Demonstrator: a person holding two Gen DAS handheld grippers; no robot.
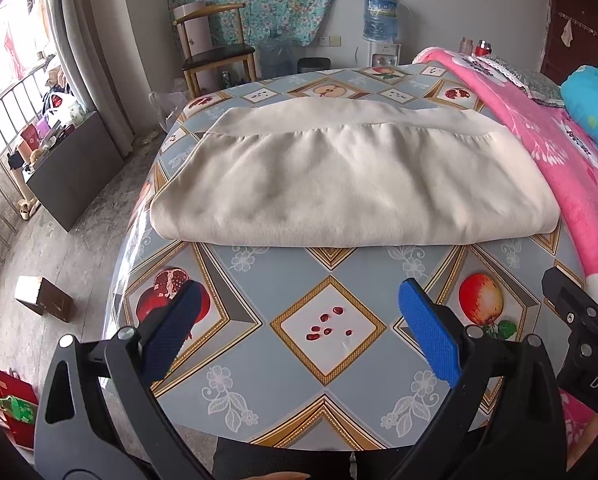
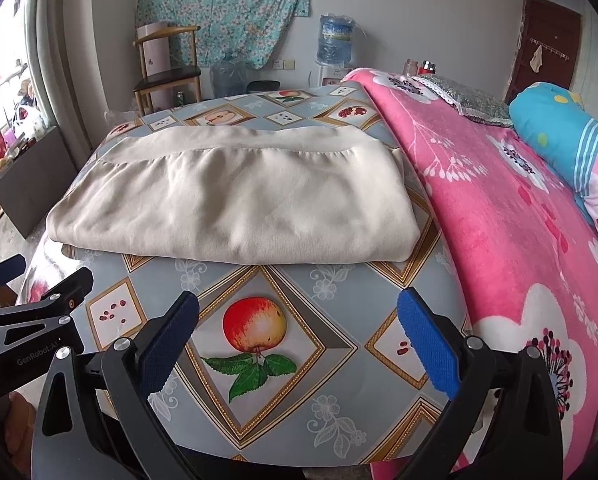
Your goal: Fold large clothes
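Note:
A cream garment (image 1: 351, 180) lies folded into a wide rectangle on the fruit-patterned tablecloth (image 1: 327, 328); it also shows in the right wrist view (image 2: 235, 200). My left gripper (image 1: 299, 312) is open and empty, held above the cloth near the table's front edge, well short of the garment. My right gripper (image 2: 299, 320) is open and empty too, beside the left one and equally short of the garment. The right gripper's body shows at the right edge of the left wrist view (image 1: 579, 320); the left gripper's body shows at the left edge of the right wrist view (image 2: 31, 312).
A pink flowered blanket (image 2: 499, 220) covers the surface to the right, with a blue pillow (image 2: 555, 128) on it. A wooden chair (image 1: 215, 52), a water dispenser (image 1: 383, 24) and a dark cabinet (image 1: 75, 168) stand beyond and left of the table.

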